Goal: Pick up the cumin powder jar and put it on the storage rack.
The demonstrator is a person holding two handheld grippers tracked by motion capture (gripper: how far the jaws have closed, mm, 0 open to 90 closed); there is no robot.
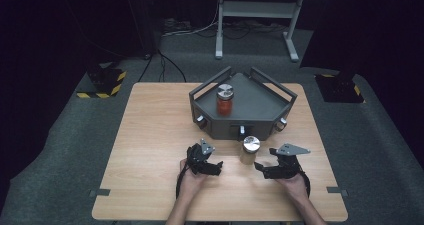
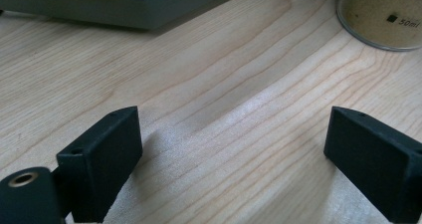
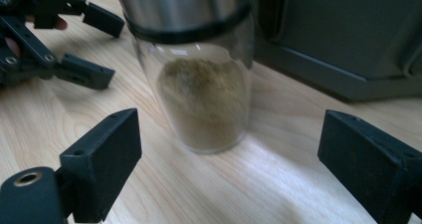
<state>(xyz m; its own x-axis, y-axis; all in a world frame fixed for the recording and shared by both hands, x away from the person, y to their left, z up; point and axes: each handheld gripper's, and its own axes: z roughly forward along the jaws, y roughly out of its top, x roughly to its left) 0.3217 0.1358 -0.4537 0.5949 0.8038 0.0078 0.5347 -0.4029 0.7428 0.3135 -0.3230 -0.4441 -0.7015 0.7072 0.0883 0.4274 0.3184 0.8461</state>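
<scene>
A glass jar of tan powder (image 1: 249, 150) with a metal lid stands on the wooden table, just in front of the grey tray (image 1: 260, 122). My right gripper (image 1: 263, 160) is open to the jar's right and points at it. In the right gripper view the jar (image 3: 204, 99) stands a short way beyond the wide jaws (image 3: 231, 122), untouched. My left gripper (image 1: 217, 167) lies open to the jar's left over bare wood (image 2: 234, 124), and the jar's base (image 2: 383, 20) shows at the upper right. A second jar with red contents (image 1: 224, 100) stands inside the tray.
The grey angular tray (image 3: 348, 50) has raised rails and knobs on its front wall, and its edge (image 2: 124, 15) lies close ahead of the left gripper. The left gripper (image 3: 112, 52) appears beyond the jar. Dark floor, cables and a metal stand (image 1: 255, 10) lie past the table.
</scene>
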